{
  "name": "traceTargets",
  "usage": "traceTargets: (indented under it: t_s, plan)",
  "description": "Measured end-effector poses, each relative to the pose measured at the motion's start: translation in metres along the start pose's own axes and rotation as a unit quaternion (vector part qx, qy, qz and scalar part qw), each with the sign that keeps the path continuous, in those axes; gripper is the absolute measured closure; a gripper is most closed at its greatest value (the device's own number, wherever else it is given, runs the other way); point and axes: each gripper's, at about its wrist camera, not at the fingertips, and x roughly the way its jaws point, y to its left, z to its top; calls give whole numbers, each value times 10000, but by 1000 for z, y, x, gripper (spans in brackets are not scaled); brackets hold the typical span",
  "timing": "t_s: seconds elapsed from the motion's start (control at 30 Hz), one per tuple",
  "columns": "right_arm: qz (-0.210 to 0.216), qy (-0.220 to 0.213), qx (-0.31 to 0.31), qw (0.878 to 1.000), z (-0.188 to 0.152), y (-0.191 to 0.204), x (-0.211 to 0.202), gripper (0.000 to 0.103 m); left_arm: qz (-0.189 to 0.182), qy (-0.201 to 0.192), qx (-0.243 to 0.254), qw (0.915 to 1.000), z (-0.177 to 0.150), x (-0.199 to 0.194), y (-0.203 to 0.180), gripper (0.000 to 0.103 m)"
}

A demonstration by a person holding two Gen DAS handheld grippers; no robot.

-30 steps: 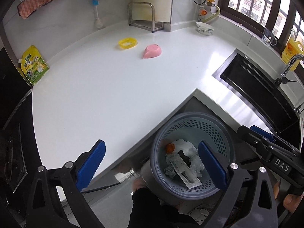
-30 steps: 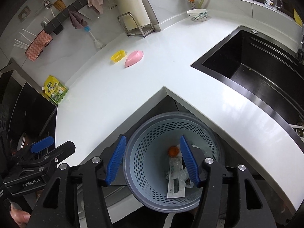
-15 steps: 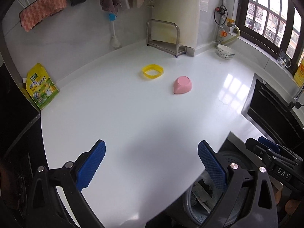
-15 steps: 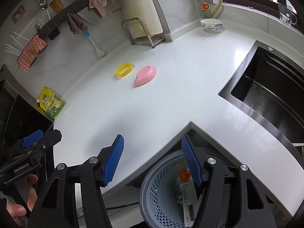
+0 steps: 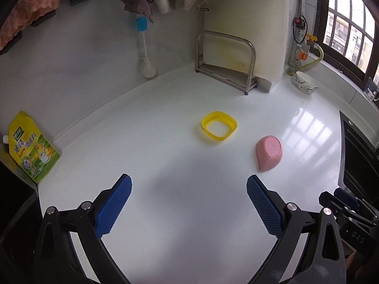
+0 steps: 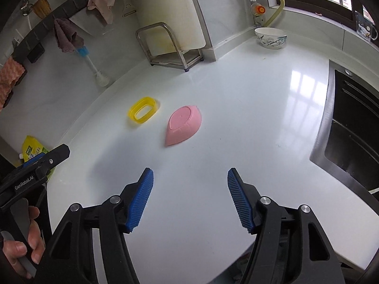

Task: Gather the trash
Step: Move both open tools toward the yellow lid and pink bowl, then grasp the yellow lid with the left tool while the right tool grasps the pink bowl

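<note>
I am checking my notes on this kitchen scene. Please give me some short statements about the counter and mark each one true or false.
1. The pink dish lies upside down on the white counter. True.
2. The yellow ring-shaped piece is stacked on the pink dish. False: it lies beside the dish, apart from it.
3. The right hand-held gripper grips a piece of trash. False: nothing is between its fingers, and its jaws are opening.
4. A patterned bowl stands near the window corner. True.
5. The left hand-held gripper is open and empty. True.
6. The yellow-green pouch lies in the sink. False: it leans at the counter's far left edge.
</note>
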Motion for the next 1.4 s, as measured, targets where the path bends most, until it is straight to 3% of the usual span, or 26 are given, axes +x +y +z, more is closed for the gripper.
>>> traceTargets:
  t_s: [0.27, 0.57, 1.13, 1.4]
  plan:
    - [-222, -66, 112, 9997, 24, 17, 43, 39, -356, 55, 413, 9985, 24, 65, 1, 7]
    - [-507, -45, 283, 9983, 36, 31, 84, 39, -907, -11, 974, 9911, 40, 118, 0, 7]
    - [-1535, -95, 756, 9852, 38, 53, 124, 39, -1566, 77, 1709, 9727, 53, 167, 3, 7]
    - [-1716, -132, 883, 9811, 44, 58, 131, 37, -1728, 66, 1876, 9669, 56, 175, -1, 7]
